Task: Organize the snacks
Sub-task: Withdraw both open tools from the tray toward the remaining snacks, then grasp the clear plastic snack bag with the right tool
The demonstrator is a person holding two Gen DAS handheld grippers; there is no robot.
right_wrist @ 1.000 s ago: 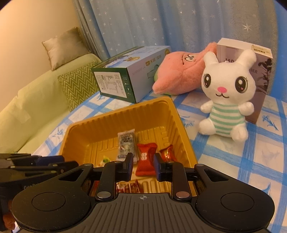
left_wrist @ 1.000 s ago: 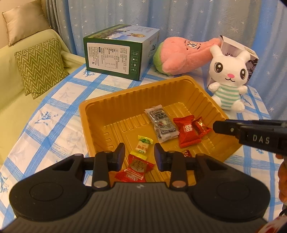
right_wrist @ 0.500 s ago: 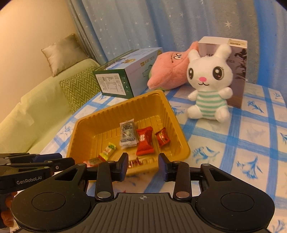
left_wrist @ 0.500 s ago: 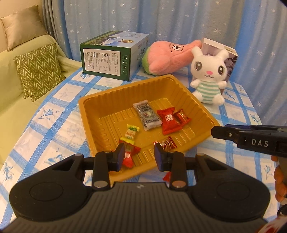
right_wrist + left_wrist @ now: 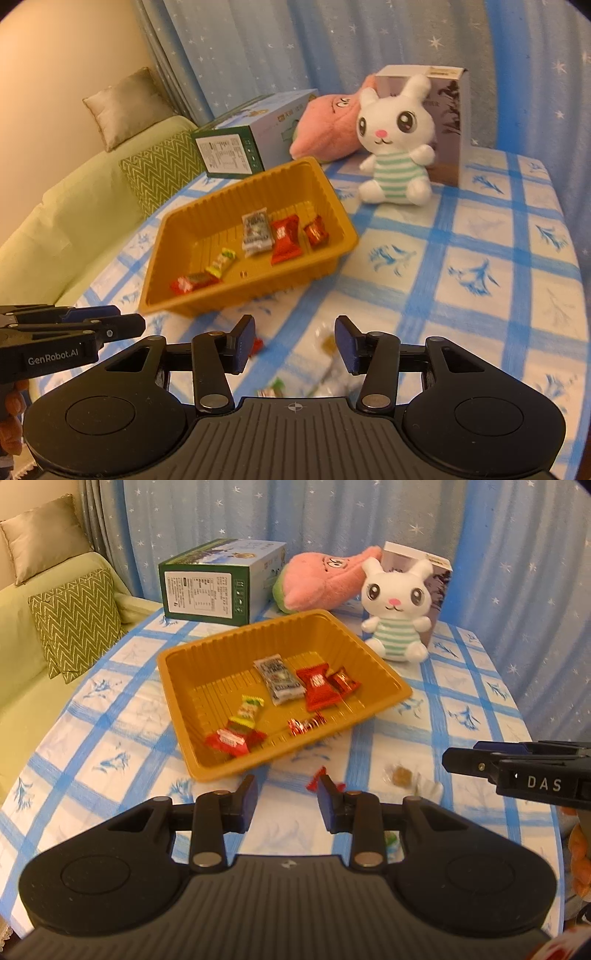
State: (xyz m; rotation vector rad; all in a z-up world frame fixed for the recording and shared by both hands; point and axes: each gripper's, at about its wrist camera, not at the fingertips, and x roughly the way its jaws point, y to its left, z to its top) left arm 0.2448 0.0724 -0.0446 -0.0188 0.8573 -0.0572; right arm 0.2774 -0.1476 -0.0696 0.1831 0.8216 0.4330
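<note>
A yellow plastic tray (image 5: 177,686) (image 5: 177,295) sits mid-table and holds several wrapped snacks, among them a grey packet (image 5: 279,679) (image 5: 255,233) and a red packet (image 5: 318,686) (image 5: 285,238). Loose snacks lie on the cloth in front of the tray: a red candy (image 5: 314,780) by my left gripper's right finger, a clear-wrapped brown candy (image 5: 402,776) (image 5: 327,341), and a green-wrapped one (image 5: 275,387). My left gripper (image 5: 285,801) is open and empty above the table before the tray. My right gripper (image 5: 293,341) is open and empty over the loose candies.
A green box (image 5: 218,587), a pink plush (image 5: 325,576), a white bunny plush (image 5: 397,609) and a tall box (image 5: 448,122) stand behind the tray. A green sofa with cushions (image 5: 74,616) is to the left. The table has a blue-checked cloth (image 5: 480,258).
Both grippers have drawn back from the tray toward the table's near side, so the loose candies in front of the tray have come into view. The right gripper's jaws have opened wider.
</note>
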